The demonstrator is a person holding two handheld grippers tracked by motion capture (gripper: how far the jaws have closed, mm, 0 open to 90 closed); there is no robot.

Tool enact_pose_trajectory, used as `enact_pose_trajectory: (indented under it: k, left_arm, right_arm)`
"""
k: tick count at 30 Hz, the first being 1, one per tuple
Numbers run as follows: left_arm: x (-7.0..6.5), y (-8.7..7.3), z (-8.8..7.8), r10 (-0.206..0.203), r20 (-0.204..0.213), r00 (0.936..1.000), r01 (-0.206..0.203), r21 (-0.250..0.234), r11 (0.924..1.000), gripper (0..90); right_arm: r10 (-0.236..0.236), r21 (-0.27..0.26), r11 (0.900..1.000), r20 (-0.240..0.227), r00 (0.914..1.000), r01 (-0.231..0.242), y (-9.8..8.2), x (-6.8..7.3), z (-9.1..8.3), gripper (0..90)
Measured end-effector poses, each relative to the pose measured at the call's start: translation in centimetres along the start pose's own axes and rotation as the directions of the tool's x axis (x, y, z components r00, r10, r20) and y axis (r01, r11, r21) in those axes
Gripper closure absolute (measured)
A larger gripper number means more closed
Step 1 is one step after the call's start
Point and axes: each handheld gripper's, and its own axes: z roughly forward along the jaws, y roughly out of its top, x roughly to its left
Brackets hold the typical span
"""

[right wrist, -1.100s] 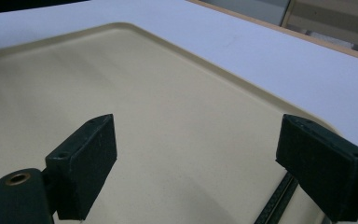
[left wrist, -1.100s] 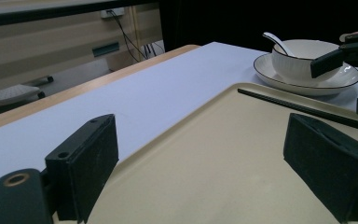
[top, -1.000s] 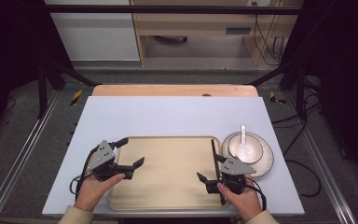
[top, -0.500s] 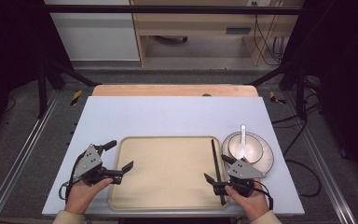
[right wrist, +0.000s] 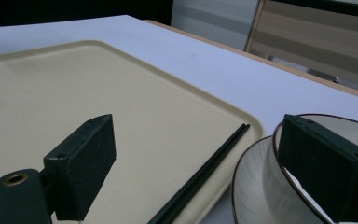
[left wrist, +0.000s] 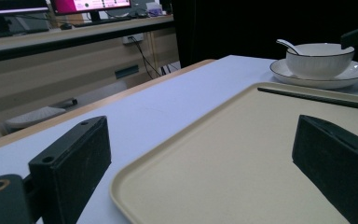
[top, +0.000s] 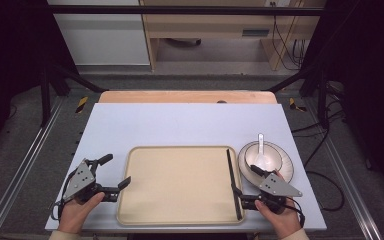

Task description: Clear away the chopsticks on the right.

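High view shows my left hand-held gripper (top: 111, 172) at the left edge of the beige tray (top: 180, 185), with its jaws spread wide and holding nothing; one jaw is over the tabletop (top: 180, 125) and the other is at the tray's left rim. My right hand-held gripper (top: 245, 182) is at the tray's right edge, also with jaws spread and empty. Its jaws stand on both sides of the black chopsticks (top: 232, 182).

The chopsticks lie inside the tray, along its right rim. Their long axis runs from the near edge of the tabletop to the far edge, almost parallel to that rim. They lie close together, so I cannot tell if they are one or two pieces. In the right gripper view they (right wrist: 200, 179) run between my two jaws, just beside the plate (right wrist: 256, 186).

I count one tray, one white plate (top: 285, 172), one white bowl (top: 262, 159) on that plate, and one white spoon (top: 260, 145) in the bowl with its handle pointing to the far side. The plate is just beside the tray's right rim.
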Motion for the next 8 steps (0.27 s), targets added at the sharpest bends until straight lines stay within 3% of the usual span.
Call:
enact_pose_trajectory:
  k: [8]
  left_arm:
    - [0.32,-0.11,-0.22,-0.013,-0.007,0.9999,0.013,-0.022,0.9997,4.0]
  right_arm:
    - [0.035,-0.012,0.999,0.014,0.9993,-0.034,-0.18,-0.73,-0.75,8.9]
